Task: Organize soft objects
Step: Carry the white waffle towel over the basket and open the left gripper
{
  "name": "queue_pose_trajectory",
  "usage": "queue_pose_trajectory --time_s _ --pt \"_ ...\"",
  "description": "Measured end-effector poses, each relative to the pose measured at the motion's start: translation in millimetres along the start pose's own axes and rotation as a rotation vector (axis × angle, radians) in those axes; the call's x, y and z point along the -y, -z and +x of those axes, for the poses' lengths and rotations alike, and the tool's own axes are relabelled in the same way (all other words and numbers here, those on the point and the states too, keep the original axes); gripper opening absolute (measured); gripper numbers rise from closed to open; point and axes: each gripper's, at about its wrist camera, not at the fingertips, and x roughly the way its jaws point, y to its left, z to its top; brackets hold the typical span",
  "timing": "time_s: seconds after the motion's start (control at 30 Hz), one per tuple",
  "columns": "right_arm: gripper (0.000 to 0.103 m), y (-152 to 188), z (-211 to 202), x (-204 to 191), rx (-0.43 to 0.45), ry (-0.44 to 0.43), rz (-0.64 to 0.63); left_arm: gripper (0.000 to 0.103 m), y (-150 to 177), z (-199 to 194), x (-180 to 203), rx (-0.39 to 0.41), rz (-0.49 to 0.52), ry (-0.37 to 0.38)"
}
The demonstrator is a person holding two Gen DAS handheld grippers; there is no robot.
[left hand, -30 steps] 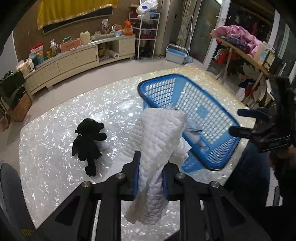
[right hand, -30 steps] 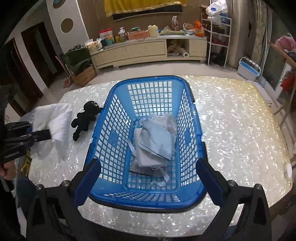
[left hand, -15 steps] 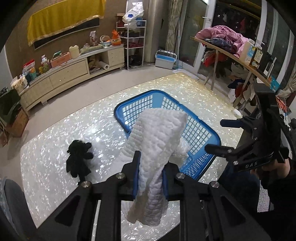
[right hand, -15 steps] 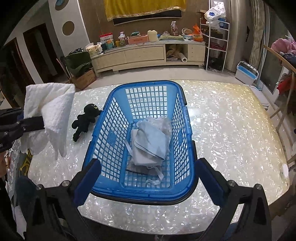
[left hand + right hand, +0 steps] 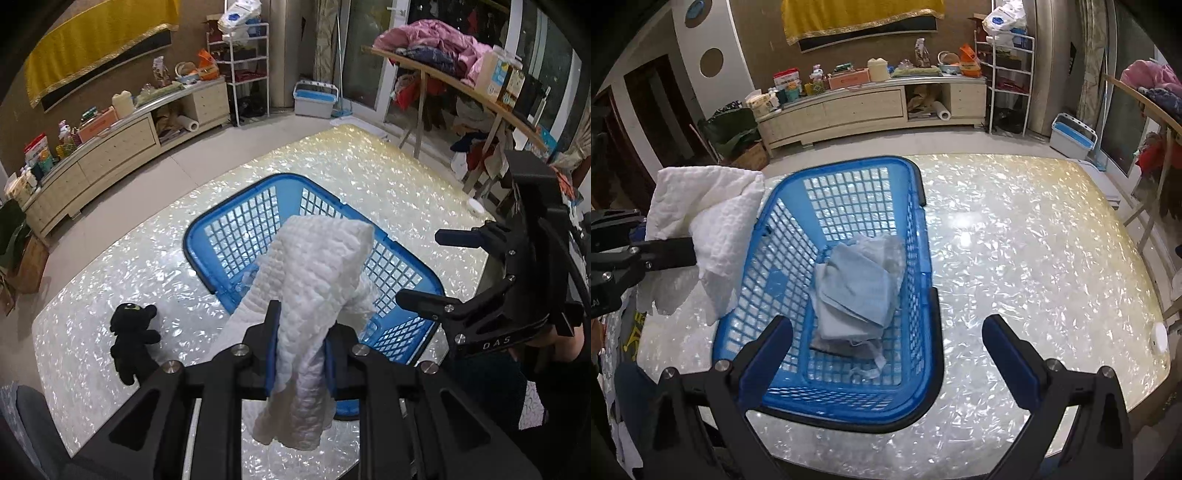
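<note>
Step in hand, by my reading: carrying the towel [image 5: 314,280] to the basket [image 5: 919,192]. Plush [image 5: 133,336], black, lies on the table [image 5: 1034,240] left of the basket, apart from it; likely the next item. Left gripper [image 5: 300,354] pinches the white towel, which hangs off the table just beside the basket's left wall, its lower folds draping about the rim. Basket holds a pale blue cloth [image 5: 857,288] on its floor, with room around it. Right gripper [image 5: 886,350] hovers at the basket's near end, jaws spread, empty. Next move calls for bringing the towel over the rim, then releasing. In the way: the basket's left wall, and the right gripper's finger over the near rim.
</note>
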Motion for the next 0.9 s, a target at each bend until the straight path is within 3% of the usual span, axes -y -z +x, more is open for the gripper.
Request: queue_pose_trajectory --time_s 0.9 --pt "0.103 -5 22 12 -0.057 -0.013 0.057 0.019 -29 133 5 -0.202 0.055 -0.011"
